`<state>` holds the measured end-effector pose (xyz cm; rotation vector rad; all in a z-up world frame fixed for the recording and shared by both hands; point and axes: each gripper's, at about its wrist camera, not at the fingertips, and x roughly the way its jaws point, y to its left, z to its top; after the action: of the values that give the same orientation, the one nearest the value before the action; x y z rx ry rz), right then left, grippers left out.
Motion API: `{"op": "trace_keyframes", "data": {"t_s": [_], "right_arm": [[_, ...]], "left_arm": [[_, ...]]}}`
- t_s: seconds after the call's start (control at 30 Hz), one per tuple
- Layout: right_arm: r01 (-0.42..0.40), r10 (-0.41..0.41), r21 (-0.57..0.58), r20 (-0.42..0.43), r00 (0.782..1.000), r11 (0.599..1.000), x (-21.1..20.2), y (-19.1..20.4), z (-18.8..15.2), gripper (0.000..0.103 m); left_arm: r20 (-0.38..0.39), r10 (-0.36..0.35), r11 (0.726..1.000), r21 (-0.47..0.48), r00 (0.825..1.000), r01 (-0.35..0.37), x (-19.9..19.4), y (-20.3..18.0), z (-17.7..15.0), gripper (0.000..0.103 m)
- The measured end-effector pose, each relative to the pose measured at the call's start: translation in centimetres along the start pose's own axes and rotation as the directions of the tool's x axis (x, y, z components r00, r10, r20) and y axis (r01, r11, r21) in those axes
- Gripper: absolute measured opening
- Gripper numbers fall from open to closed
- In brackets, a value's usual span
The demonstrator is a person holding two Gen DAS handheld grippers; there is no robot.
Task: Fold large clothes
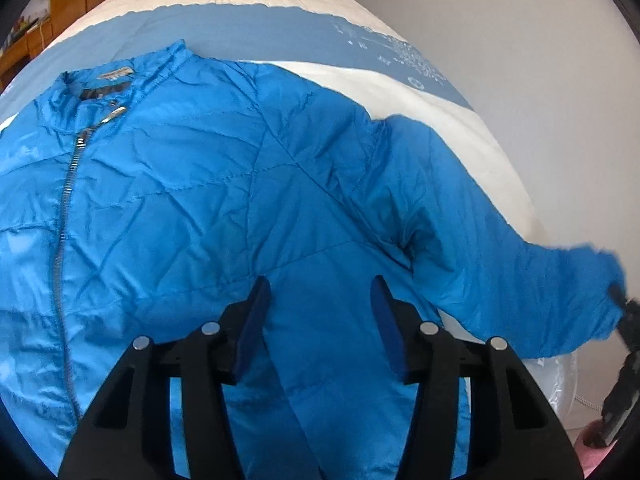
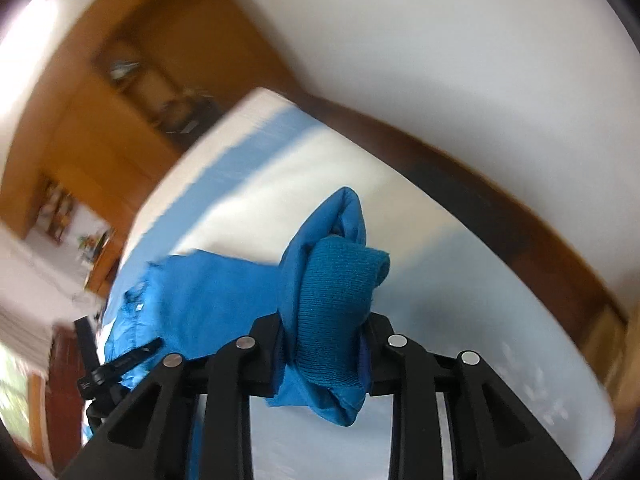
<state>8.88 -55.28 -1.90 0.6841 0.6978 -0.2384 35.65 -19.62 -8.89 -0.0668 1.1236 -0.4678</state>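
A bright blue quilted nylon jacket (image 1: 200, 184) lies spread front-up on a bed covered with a cream and pale blue bedspread (image 1: 248, 28), its silver metal zipper (image 1: 66, 208) closed and running up to the collar near the far left of the left wrist view. The left gripper (image 1: 318, 312) hovers just above the jacket's lower front panel with its two blue-padded fingers (image 1: 256, 320) spread wide apart and nothing between them. One sleeve (image 1: 500, 240) stretches out to the right across the edge of the bed, and its end rises to the right gripper (image 1: 624, 312), seen as a dark shape at the frame's edge. In the right wrist view, the right gripper (image 2: 326, 340) is closed on the ribbed knit cuff (image 2: 336, 312) of that sleeve, the fabric bunched between its fingers and lifted clear of the bedspread, with the rest of the jacket trailing down and left toward the left gripper (image 2: 120, 364). Wooden cabinets (image 2: 120, 128) and a white wall (image 2: 440, 40) stand beyond the bed, blurred.
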Motion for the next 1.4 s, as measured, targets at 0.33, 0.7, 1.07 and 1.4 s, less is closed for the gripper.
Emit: {"op": "trace_keyframes", "data": {"t_s": [0.33, 0.7, 1.07, 1.4], "right_arm": [[-0.041, 0.013, -0.353, -0.081, 0.997, 0.935, 9.1, 17.9, -0.1, 0.028], [-0.279, 0.139, -0.481, -0.305, 0.942, 0.831, 17.5, 29.1, -4.4, 0.034], [-0.31, 0.189, -0.395, -0.316, 0.93, 0.865, 15.5, 26.3, -2.4, 0.044], [0.135, -0.18, -0.241, -0.174, 0.968, 0.961, 18.6, 15.4, 2.3, 0.045]], "left_arm": [[0.114, 0.105, 0.994, -0.012, 0.988, -0.105, -7.1, 3.6, 0.1, 0.053], [0.128, 0.112, 0.989, -0.113, 0.985, -0.097, -8.7, 10.2, 0.1, 0.058], [0.092, -0.048, 0.973, -0.221, 0.995, 0.067, -6.8, 11.7, 0.5, 0.075], [0.019, 0.025, 0.995, -0.092, 0.999, -0.023, -1.3, 6.5, 2.3, 0.031]]}}
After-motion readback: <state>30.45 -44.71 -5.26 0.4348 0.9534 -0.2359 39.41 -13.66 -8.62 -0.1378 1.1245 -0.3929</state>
